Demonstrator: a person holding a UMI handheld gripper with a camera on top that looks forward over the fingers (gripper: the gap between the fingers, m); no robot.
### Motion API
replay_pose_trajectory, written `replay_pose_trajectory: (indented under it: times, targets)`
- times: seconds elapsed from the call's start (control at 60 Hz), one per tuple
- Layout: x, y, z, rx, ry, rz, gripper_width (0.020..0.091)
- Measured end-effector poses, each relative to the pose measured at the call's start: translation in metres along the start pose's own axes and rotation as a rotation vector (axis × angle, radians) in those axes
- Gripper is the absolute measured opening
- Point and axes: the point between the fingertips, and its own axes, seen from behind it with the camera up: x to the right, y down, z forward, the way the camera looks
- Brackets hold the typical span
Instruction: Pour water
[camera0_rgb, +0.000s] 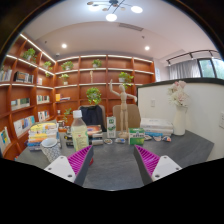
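Bare worktop (110, 160) lies open between and just ahead of the fingers (80, 160); beyond them a bottle (79, 132), a cup (51, 148) and what look like boxes (152, 128) crowd the way.

The table (110, 160) has a smooth, dark grey top with a dull, matt finish that catches only faint light. On it, a bottle (79, 133) looks like clear plastic holding a yellowish liquid, and the cup (51, 150) beside it appears to be pale, translucent plastic or glass; which one cannot be told. The gripper (111, 162) has white, smooth plastic-looking fingers, each faced with a ridged magenta pad (80, 160) of rubbery look, standing apart with nothing between them. Behind, the shelves (100, 75) show warm brown wood with a soft sheen, and a white vase (180, 122) looks glossy and ceramic.
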Motion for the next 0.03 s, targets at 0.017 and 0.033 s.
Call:
replay_pose_trajectory:
  times: [0.017,0.033]
  targets:
    - [0.0007,-0.0005,-0.0002,0.001,0.001,0.002,0.0823]
    - [0.0017,-0.001,-0.0005,0.003,0.003,0.003,0.0823]
